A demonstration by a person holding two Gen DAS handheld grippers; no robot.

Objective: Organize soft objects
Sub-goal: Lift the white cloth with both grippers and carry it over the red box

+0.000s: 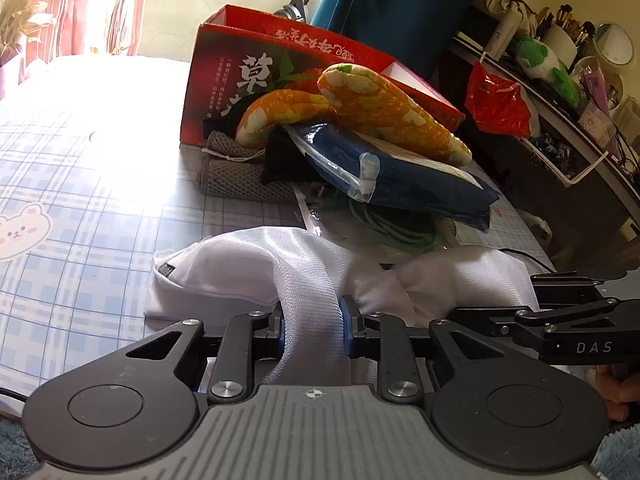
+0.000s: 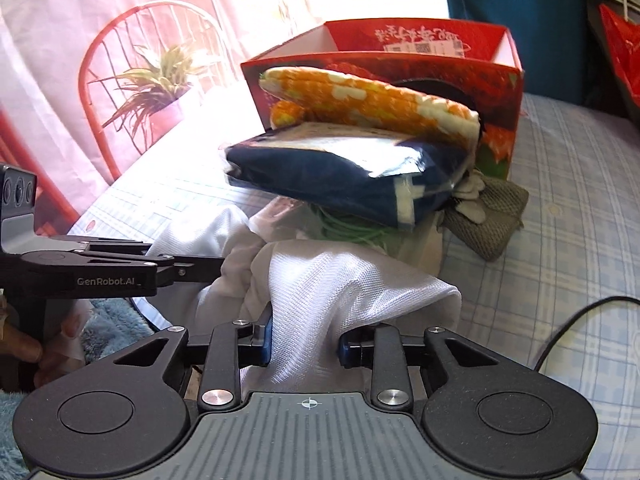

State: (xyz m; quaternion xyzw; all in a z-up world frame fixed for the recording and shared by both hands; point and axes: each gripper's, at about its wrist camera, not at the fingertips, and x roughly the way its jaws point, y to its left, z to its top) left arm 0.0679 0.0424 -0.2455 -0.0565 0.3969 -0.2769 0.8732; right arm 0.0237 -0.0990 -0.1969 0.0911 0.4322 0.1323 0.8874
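Note:
A white mesh garment (image 1: 256,272) lies crumpled on the plaid table near the front. My left gripper (image 1: 312,334) is shut on a bunched fold of it, blue pads pressing both sides. My right gripper (image 2: 306,344) is shut on another fold of the same white mesh garment (image 2: 344,280). The other gripper shows at the edge of each view. Behind the garment is a pile: an orange patterned oven mitt (image 1: 384,108) on a dark blue bagged cloth (image 1: 400,176), a grey knitted cloth (image 1: 240,176) and a green cord (image 1: 392,228). An open red box (image 1: 248,72) stands behind the pile.
The plaid tablecloth (image 1: 80,200) stretches away to the left. A cluttered shelf (image 1: 568,92) with a red bag and bottles runs along the right. A black cable (image 2: 568,328) lies on the cloth in the right wrist view. A red chair (image 2: 120,80) stands beyond the table.

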